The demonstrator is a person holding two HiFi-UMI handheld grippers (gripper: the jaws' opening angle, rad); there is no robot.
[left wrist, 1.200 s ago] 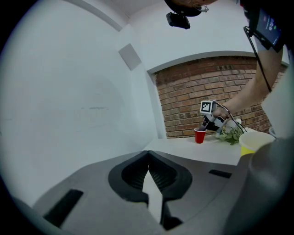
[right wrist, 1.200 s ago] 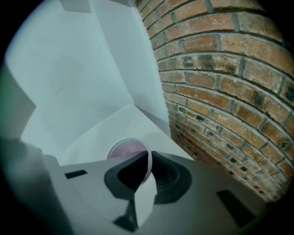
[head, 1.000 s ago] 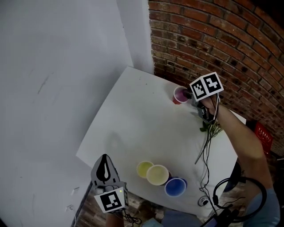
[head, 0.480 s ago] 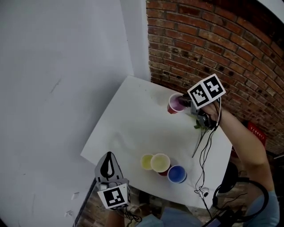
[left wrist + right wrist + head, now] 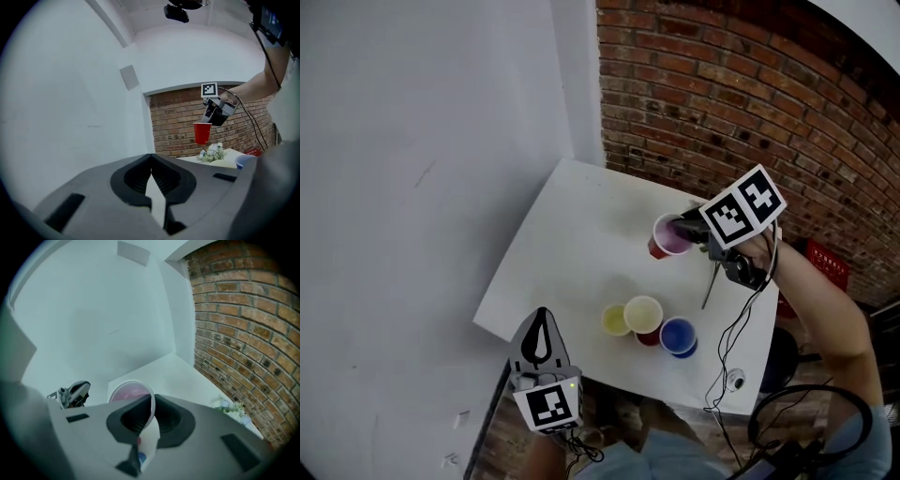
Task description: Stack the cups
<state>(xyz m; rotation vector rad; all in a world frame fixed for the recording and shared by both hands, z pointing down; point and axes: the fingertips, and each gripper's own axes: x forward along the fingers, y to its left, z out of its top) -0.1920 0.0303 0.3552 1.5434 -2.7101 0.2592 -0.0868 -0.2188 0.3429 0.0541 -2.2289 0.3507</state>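
Note:
A red cup with a white inside hangs tilted above the white table, and my right gripper is shut on its rim. The right gripper view shows the rim pinched between the jaws of the right gripper. Near the table's front edge stand a yellow cup, a cream cup nested in a red one, and a blue cup. My left gripper hovers off the table's front left corner, shut and empty. From the left gripper the red cup appears in the air.
A sprig of small white flowers lies on the table's right side, its stem under the right hand. A brick wall runs behind the table and a white wall along its left. Cables trail from the right gripper.
The right gripper has lifted the red cup off the far part of the table and carried it toward the group of cups. The left gripper has risen a little.

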